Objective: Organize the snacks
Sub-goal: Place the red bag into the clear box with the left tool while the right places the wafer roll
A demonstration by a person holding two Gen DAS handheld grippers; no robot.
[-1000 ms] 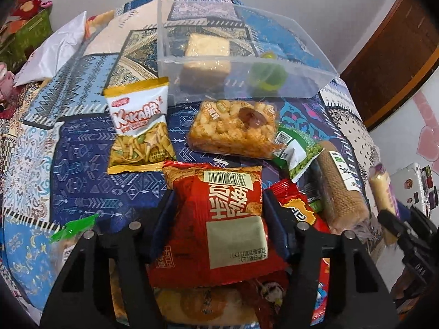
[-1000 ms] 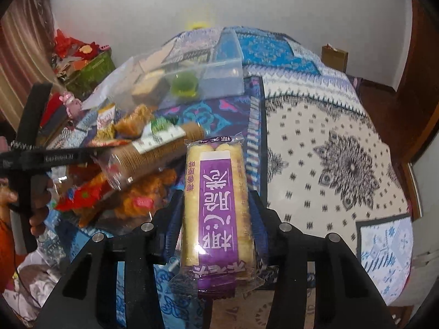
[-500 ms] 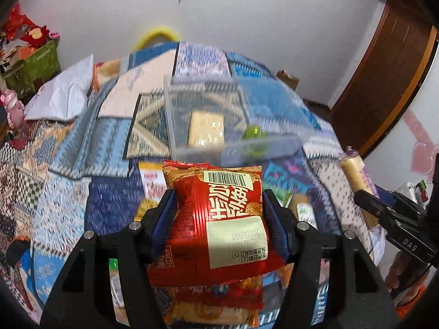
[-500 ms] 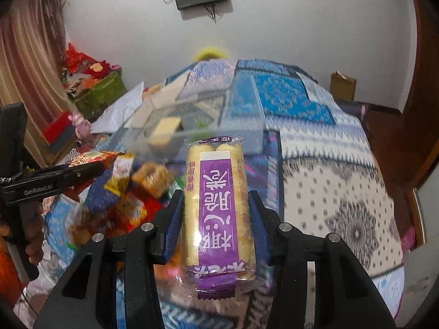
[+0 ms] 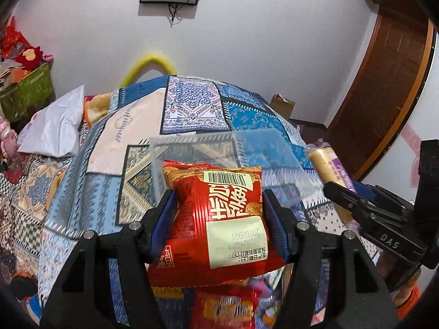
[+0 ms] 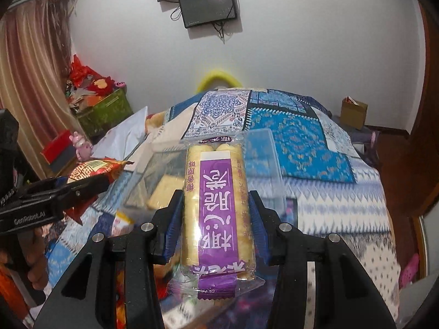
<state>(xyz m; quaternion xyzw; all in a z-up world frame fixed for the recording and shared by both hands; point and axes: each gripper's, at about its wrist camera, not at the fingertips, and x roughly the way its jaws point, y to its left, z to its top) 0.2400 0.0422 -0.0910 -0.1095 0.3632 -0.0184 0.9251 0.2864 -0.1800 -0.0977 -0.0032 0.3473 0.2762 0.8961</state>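
Observation:
My left gripper (image 5: pixel 218 200) is shut on a red snack bag (image 5: pixel 216 219) with a barcode and a white label, held in the air over the bed. My right gripper (image 6: pixel 215 201) is shut on a long purple-labelled pack of pale rolls (image 6: pixel 215 208), also lifted. The clear plastic bin (image 5: pixel 219 148) lies on the patchwork quilt just beyond both held packs; a pale block snack (image 6: pixel 164 189) shows inside it. In the left wrist view the right gripper (image 5: pixel 337 189) with its roll pack is at the right. The left gripper (image 6: pixel 90 183) with the red bag shows at the left of the right wrist view.
More snack packets (image 5: pixel 227 307) lie blurred on the quilt (image 5: pixel 192 104) below the grippers. A white pillow (image 5: pixel 55 126) and a green box (image 6: pixel 104 109) are at the left. A cardboard box (image 6: pixel 354 112) stands on the floor by a wooden door (image 5: pixel 384 96).
Both grippers have risen from the snack pile with their packs and tilted upward, so more wall and screen show. The bin now sits lower in view, right behind the held packs.

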